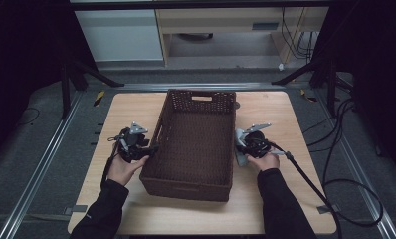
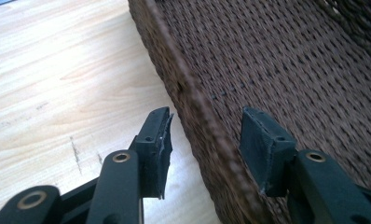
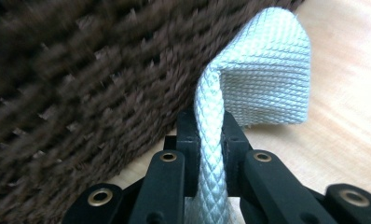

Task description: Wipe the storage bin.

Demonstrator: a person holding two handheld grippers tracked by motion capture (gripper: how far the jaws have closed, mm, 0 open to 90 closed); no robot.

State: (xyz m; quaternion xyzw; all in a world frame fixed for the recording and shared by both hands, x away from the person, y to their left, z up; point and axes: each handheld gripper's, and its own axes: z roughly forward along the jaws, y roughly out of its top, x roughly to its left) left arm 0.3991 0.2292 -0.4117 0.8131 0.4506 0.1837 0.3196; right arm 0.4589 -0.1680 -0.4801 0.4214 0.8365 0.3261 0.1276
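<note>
High view: a brown woven basket [image 1: 193,144] sits mid-tabletop [image 1: 265,209], no lettering legible. Left gripper view: the left hand-held gripper [image 2: 207,140] straddles the basket rim, pads apart from it. Right gripper view: the right hand-held gripper [image 3: 207,135] pinches a white textured cloth [image 3: 267,74] beside the basket wall.

The right gripper [image 3: 207,140] pinches a folded white cloth [image 3: 267,79] beside the brown wicker basket [image 3: 81,79], above the tabletop [image 3: 346,140].

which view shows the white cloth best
The right gripper view: the white cloth is close up there, its quilted weave sharp, pinched in the right gripper beside the basket. The high view gives a small pale strip by the basket's right wall. The left gripper view adds nothing on it.
</note>
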